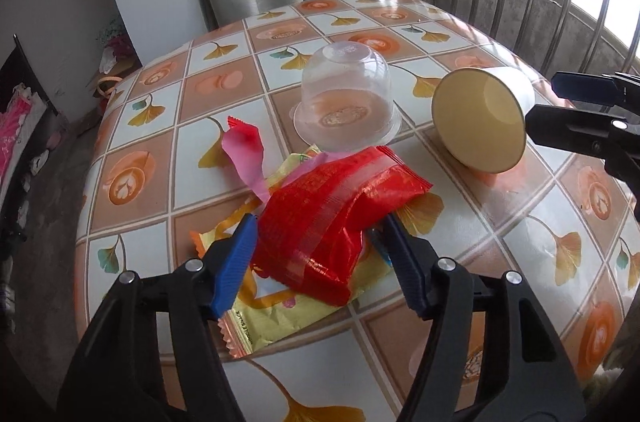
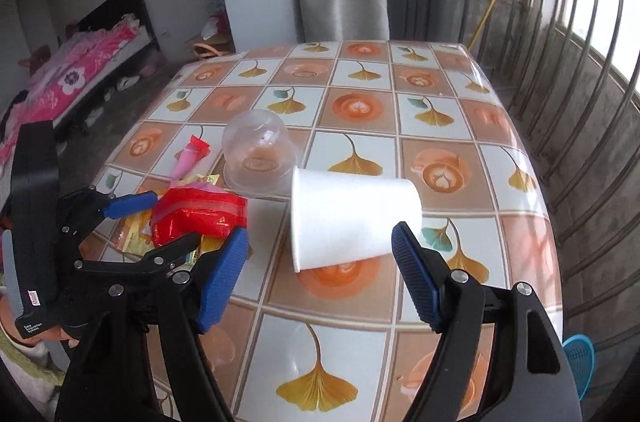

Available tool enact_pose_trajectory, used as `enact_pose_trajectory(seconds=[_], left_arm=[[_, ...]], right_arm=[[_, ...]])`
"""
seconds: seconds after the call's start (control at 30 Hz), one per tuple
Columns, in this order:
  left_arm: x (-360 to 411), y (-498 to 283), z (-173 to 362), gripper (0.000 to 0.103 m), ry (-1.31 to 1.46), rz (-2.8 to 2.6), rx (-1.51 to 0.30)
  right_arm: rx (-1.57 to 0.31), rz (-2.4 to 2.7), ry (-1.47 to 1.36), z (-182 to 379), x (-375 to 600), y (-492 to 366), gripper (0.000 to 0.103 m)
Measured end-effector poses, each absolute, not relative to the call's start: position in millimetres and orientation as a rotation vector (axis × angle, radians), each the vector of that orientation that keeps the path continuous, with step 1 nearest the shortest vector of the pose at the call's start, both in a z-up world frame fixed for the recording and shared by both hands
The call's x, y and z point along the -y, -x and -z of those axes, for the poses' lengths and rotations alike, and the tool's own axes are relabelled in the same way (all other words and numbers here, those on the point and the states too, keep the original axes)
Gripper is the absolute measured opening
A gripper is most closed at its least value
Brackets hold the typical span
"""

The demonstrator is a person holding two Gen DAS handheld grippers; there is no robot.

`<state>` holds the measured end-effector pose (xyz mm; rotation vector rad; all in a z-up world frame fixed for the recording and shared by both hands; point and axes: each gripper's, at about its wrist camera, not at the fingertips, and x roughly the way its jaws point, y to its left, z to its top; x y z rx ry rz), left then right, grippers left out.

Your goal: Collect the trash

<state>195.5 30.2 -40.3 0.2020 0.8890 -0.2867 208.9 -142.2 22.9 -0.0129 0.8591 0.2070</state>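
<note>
Down at lower centre, left claw point(image 1: 316, 246) straddles the crinkly red foil wrapper point(image 1: 332, 218), spread apart for grabbing. Right claw point(image 2: 320, 270) gapes behind the tipped white paper cup point(image 2: 352, 218) on the tiled bench point(image 2: 460, 126).

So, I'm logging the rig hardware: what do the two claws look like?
Both match. The left claw and the right claw have black plastic arms with silver rivets and blue ribbed finger pads. The left one's body carries a small white label; no cables show.
</note>
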Motion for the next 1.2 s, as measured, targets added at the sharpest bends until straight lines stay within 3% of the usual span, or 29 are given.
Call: enact_pose_trajectory(seconds=[0.1,0.2,0.33,0.43,0.47,0.53,0.83,1.2], left_arm=[[-36.5,-199.5,41.0,0.048,-0.146,0.287,-0.908],[-44.3,-203.5,42.0,0.042,-0.078,0.292,-0.928],[-49.4,-205.2,42.2,0.023,-0.042,0.298,-0.931],[-53.1,-205.1,39.4,0.021,-0.019,0.298,-0.924],[-54.6,-204.8,37.7,0.013,-0.012,0.296,-0.918],[-59.3,-203.6,33.0,0.011,0.012,0.296,-0.907],[-72.3,-179.9,-6.9,0.009,0.096,0.347,-0.835],[-63.5,-131.9,-20.6,0.009,0.274,0.611,-0.986]], right_arm=[[-0.854,-0.205,0.087,-17.7,128.6,-216.6,0.068],[-0.848,-0.177,0.162,-11.2,118.8,-219.7,0.059],[-0.838,-0.124,0.209,-11.2,117.6,-217.4,0.039],[-0.853,-0.111,0.163,-14.1,126.1,-214.5,0.024],[-0.856,-0.103,0.15,-14.9,129.1,-213.1,0.018],[-0.864,-0.089,0.11,-16.4,137.3,-210.7,0.009],[-0.879,-0.093,-0.147,-26.5,189.0,-196.6,0.004],[-0.938,-0.274,-0.468,-39.0,232.3,-145.7,0.004]])
